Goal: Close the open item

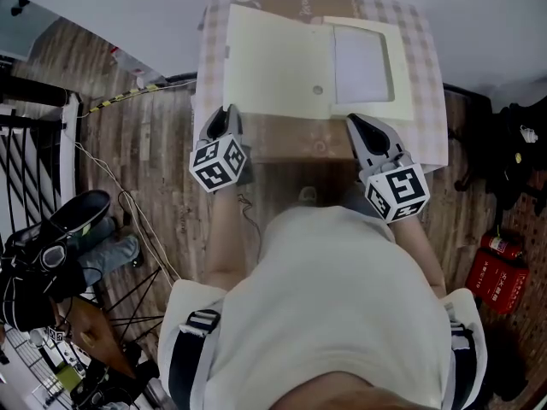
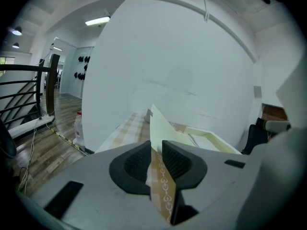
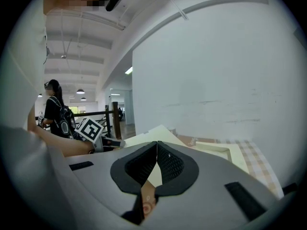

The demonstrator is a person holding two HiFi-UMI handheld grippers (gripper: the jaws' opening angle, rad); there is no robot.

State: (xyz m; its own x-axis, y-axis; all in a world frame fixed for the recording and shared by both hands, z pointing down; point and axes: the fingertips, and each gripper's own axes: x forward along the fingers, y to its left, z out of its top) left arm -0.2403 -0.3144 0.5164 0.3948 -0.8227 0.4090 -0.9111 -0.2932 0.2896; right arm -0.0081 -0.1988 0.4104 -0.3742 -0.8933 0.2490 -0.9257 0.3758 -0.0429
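Your left gripper [image 1: 228, 118] is pinching the near flap [image 1: 295, 139] of the box [image 1: 273, 58], jaws narrow on the card. Your right gripper [image 1: 361, 126] is clamping the same edge further along, jaws almost together. The flap is looking like light, stiff board (cream inside, brown patterned outside) that may crease if twisted, so its near edge towards each end is suiting it best. The box is lying flat on the checked cloth [image 1: 425, 75], long axis running left to right, open face pointing up.
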